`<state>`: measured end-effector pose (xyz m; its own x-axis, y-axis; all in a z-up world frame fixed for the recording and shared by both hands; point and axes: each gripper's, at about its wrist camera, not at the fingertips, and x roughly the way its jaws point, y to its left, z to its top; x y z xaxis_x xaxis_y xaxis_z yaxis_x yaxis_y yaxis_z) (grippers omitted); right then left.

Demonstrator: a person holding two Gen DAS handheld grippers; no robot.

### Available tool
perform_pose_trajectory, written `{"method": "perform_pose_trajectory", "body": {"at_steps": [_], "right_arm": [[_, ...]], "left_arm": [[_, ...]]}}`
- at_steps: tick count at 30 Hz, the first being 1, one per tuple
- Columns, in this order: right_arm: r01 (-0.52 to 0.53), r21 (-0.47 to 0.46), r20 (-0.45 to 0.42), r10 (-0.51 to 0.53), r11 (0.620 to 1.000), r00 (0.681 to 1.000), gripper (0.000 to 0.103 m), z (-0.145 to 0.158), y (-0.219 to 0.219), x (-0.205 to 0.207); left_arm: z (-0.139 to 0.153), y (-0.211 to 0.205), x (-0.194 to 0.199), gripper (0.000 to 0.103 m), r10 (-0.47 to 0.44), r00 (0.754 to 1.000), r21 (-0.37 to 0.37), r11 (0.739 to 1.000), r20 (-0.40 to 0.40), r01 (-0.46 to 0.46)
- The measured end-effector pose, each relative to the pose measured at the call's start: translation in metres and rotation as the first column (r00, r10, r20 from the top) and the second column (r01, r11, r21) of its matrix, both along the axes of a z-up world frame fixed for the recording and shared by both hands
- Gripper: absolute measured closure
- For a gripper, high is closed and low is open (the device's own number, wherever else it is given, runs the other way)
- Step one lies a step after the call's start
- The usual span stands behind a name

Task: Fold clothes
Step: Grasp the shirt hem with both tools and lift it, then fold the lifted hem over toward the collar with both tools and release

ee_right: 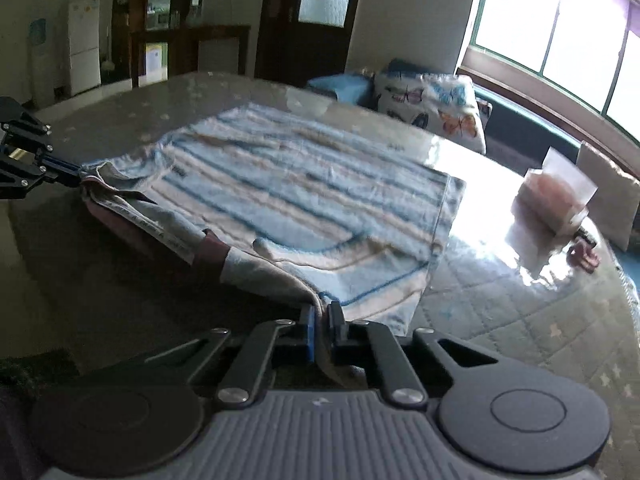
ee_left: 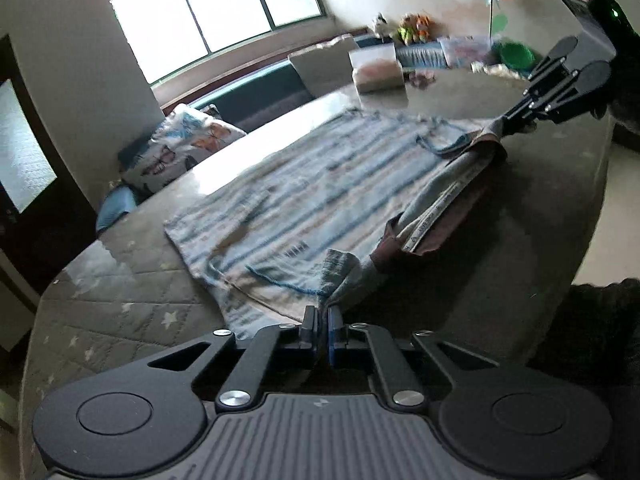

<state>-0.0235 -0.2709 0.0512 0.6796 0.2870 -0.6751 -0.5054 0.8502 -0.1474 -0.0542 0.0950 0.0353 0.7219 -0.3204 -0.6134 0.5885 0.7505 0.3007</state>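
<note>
Two claws clamp garment [ee_left: 304, 196] | left claw [ee_left: 323, 320] | right claw [ee_right: 323, 312] | waistband print unreadable

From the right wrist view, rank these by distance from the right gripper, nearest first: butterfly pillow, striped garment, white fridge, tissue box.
1. striped garment: clamped in the right gripper, spread ahead on the table.
2. tissue box: on the table, right.
3. butterfly pillow: beyond the table's far edge, right of centre.
4. white fridge: far back, left.

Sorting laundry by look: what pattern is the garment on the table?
Light blue and beige stripes on the garment, clearest in the right wrist view.
</note>
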Motion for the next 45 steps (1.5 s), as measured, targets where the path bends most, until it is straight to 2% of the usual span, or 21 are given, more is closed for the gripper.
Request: {"method": "perform_pose_trajectory", "body": {"at_steps": [6, 10, 16, 21, 24, 29, 34, 39, 43, 45], "right_arm": [[-0.014, 0.004, 0.035, 0.014, 1.0, 0.999, 0.098, 0.029, -0.003, -0.051], [-0.022, -0.01, 0.07, 0.023, 1.0, 0.997, 0.098, 0.044, 0.001, -0.053], [-0.034, -0.009, 0.119, 0.035, 0.999, 0.992, 0.098, 0.064, 0.008, -0.015], [-0.03, 0.001, 0.104, 0.03, 1.0, 0.994, 0.098, 0.07, 0.012, 0.043], [-0.026, 0.003, 0.088, 0.025, 1.0, 0.996, 0.098, 0.07, 0.016, 0.08], [-0.008, 0.014, 0.03, 0.007, 1.0, 1.0, 0.098, 0.059, 0.021, 0.148], [0.015, 0.005, -0.043, -0.015, 1.0, 0.999, 0.098, 0.029, 0.024, 0.207], [0.052, 0.006, -0.089, -0.052, 0.999, 0.995, 0.098, -0.007, 0.026, 0.244], [0.13, 0.084, -0.12, -0.12, 0.988, 0.986, 0.097, -0.029, 0.019, 0.263], [0.165, 0.115, -0.119, -0.151, 0.98, 0.981, 0.092, -0.036, 0.015, 0.268]], "left_arm": [[0.028, 0.009, -0.044, 0.098, 0.032, 0.999, -0.059, 0.998, 0.041, -0.03], [0.042, 0.008, -0.04, 0.098, 0.041, 0.995, -0.058, 0.998, 0.091, -0.036], [0.057, 0.008, 0.013, 0.099, 0.065, 0.989, -0.071, 0.996, 0.134, -0.056], [0.063, 0.005, 0.072, 0.099, 0.069, 0.987, -0.039, 0.997, 0.142, -0.064], [0.06, 0.003, 0.112, 0.099, 0.069, 0.991, -0.024, 0.997, 0.118, -0.067], [0.052, 0.001, 0.179, 0.099, 0.064, 0.996, 0.006, 0.998, 0.068, -0.065], [0.023, -0.004, 0.239, 0.099, 0.073, 0.997, 0.019, 0.997, -0.013, -0.073], [-0.004, -0.007, 0.271, 0.098, 0.091, 0.994, 0.028, 0.996, -0.062, -0.09], [-0.018, -0.008, 0.286, 0.094, 0.136, 0.987, 0.026, 0.991, -0.085, -0.135], [-0.021, -0.006, 0.291, 0.093, 0.171, 0.981, 0.017, 0.985, -0.09, -0.17]]}}
